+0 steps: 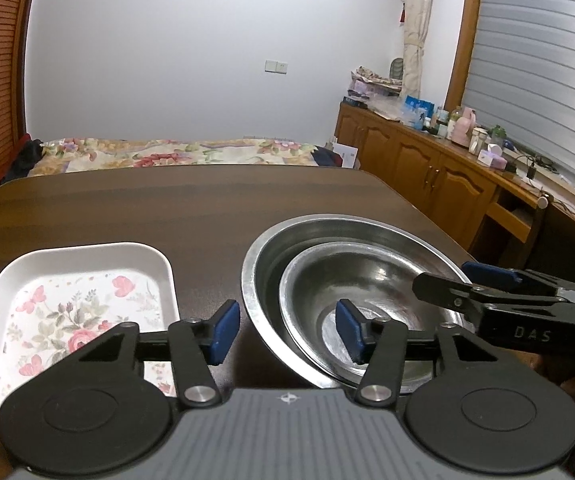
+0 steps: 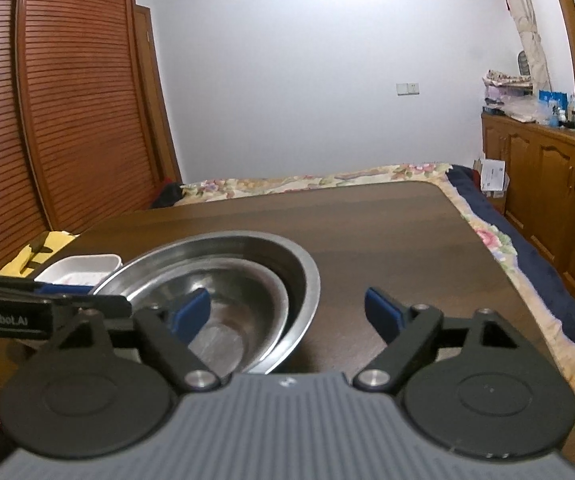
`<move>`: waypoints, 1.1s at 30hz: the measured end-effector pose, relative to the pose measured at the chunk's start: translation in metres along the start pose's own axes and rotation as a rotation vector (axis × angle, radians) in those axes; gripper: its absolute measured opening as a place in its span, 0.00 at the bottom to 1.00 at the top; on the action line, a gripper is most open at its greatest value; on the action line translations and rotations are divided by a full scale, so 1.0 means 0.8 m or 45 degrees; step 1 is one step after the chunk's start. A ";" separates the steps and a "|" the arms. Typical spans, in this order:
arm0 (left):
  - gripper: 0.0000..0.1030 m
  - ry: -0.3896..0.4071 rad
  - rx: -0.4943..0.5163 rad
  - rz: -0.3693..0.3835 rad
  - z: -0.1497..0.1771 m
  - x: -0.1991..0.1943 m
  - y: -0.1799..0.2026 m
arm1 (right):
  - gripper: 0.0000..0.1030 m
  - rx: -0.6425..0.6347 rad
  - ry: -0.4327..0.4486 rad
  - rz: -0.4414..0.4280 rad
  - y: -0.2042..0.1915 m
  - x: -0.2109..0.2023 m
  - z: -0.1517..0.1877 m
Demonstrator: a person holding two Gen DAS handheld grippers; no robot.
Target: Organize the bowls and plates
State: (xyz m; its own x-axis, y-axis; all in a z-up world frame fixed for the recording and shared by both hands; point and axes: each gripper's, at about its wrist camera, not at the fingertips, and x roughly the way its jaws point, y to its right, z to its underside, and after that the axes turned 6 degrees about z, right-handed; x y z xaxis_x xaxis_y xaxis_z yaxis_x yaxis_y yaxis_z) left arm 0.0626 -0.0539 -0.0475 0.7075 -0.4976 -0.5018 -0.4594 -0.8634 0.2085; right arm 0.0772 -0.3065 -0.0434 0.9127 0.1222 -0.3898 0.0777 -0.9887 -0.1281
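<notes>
Two steel bowls are sitting nested on the tabletop: the small bowl is lying inside the large bowl, a little off-centre toward us. The floral tray is resting just beside them on the left. We are holding the left gripper with its jaws released, straddling the near rim of the bowls, and the right gripper is also spread wide and gripping nothing. For the next grasp we are advising to pinch one rim only, squarely, because steel is slippery.
</notes>
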 end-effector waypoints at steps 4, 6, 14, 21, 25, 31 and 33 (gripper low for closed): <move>0.46 -0.008 -0.007 0.002 -0.001 0.002 -0.002 | 0.67 0.019 -0.024 -0.010 0.003 0.002 0.001; 0.41 -0.012 -0.009 0.003 0.000 0.002 -0.003 | 0.64 0.027 -0.034 -0.012 0.003 0.003 0.001; 0.34 -0.028 -0.017 0.002 0.002 0.006 -0.003 | 0.51 0.029 -0.066 -0.027 -0.002 0.007 0.005; 0.34 -0.029 -0.014 0.003 0.005 0.007 -0.002 | 0.42 0.020 -0.085 -0.033 -0.007 0.009 0.009; 0.32 -0.033 -0.012 0.008 0.006 0.008 -0.001 | 0.30 0.029 -0.088 -0.051 -0.007 0.010 0.009; 0.30 -0.033 -0.023 0.024 0.001 0.006 -0.003 | 0.27 0.049 -0.096 -0.029 -0.008 0.010 0.006; 0.30 -0.032 -0.032 0.028 -0.001 0.005 -0.004 | 0.27 0.057 -0.100 -0.030 -0.007 0.011 0.004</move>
State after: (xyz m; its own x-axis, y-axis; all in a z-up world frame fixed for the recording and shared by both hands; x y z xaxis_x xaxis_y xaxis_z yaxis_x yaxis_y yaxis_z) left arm 0.0672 -0.0531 -0.0498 0.6836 -0.5143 -0.5179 -0.4605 -0.8544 0.2406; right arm 0.0830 -0.2994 -0.0492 0.8766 0.1534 -0.4560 0.0791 -0.9809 -0.1780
